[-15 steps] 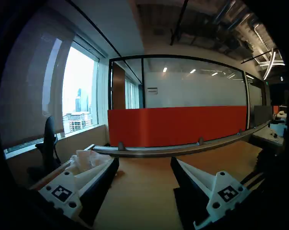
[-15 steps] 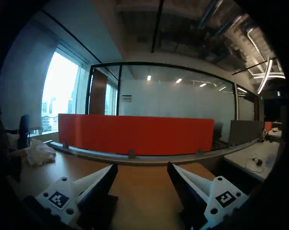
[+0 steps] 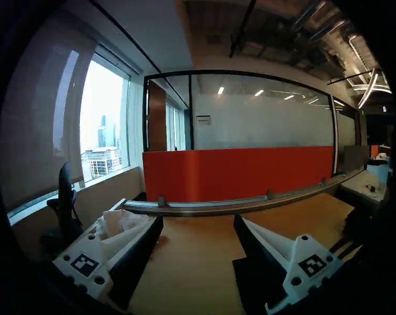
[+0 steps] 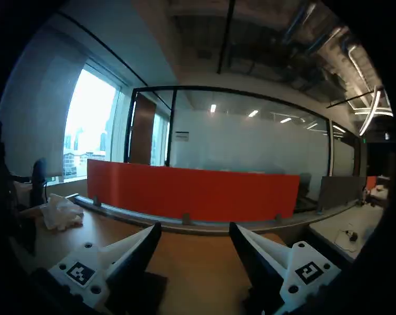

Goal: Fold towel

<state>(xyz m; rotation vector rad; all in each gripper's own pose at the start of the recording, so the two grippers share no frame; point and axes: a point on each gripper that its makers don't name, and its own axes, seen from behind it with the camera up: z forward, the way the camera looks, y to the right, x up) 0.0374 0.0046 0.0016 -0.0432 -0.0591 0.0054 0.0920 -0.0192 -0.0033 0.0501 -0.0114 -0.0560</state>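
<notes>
The left gripper point(image 3: 198, 219) stood wide, its white plastic fingers, each with a black inner face, apart over bare wood with nothing between them. The right gripper point(image 4: 194, 227) was spread just as wide, gripping nothing.

A dark towel point(image 3: 244, 286) lay flat on the desk point(image 3: 198, 262). It sat at five o'clock in the left gripper view, under the finger on that side, and at seven o'clock point(image 4: 153, 289) in the right gripper view. Only a straight-edged corner showed, so its long axis could not be told.

A crumpled white heap point(image 3: 119, 223) sat at eight o'clock, partly behind one finger. The smooth wooden desk ended at twelve o'clock against a flat red partition point(image 3: 239, 170), with frosted glass above it.
</notes>
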